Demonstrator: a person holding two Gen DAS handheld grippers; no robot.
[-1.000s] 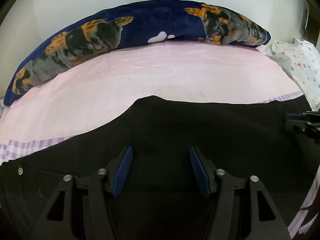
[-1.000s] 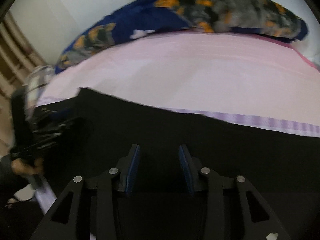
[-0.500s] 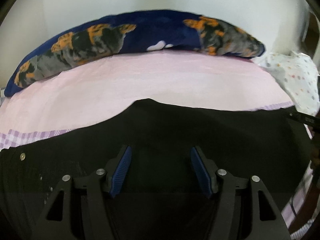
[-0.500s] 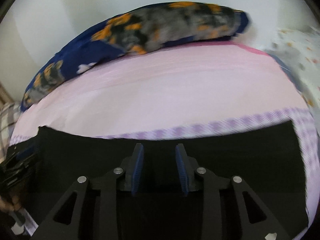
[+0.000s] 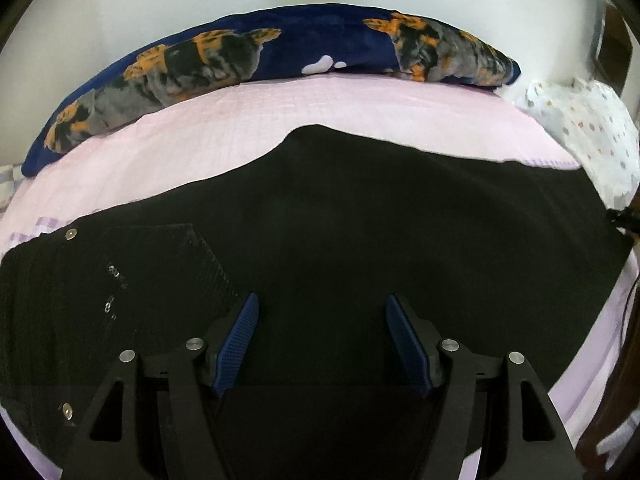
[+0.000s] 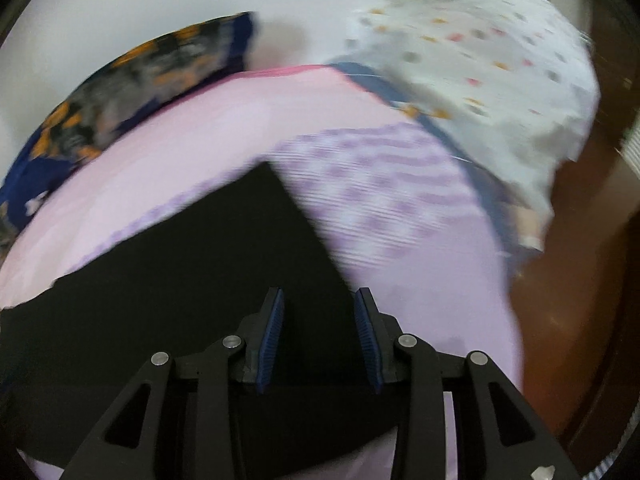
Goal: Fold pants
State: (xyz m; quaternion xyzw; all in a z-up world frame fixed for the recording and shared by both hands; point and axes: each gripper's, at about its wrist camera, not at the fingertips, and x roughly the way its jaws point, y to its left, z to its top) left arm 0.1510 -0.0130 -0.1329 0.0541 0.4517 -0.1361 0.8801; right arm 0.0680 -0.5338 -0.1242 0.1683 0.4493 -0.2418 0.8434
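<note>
Black pants (image 5: 360, 220) lie flat across the pink bed sheet (image 5: 320, 108), their waist with metal rivets and a pocket (image 5: 160, 264) at the left. My left gripper (image 5: 321, 298) hovers over the middle of the cloth, open, with nothing between its blue pads. In the blurred right wrist view, the square end of the pants (image 6: 200, 280) comes to a corner on the sheet. My right gripper (image 6: 320, 291) is over that end near its right edge. Its jaws are opening, with only the cloth beneath showing in the gap.
A navy blanket with orange and grey animal prints (image 5: 240, 56) runs along the wall at the far side of the bed. A white dotted cloth (image 6: 480, 52) is heaped at the right end. Brown wood (image 6: 580, 300) lies beyond the bed's right edge.
The right gripper has swept right along the pants to their end and rolled. The left view has shifted so more of the waist and pocket shows, and its jaws stand slightly wider.
</note>
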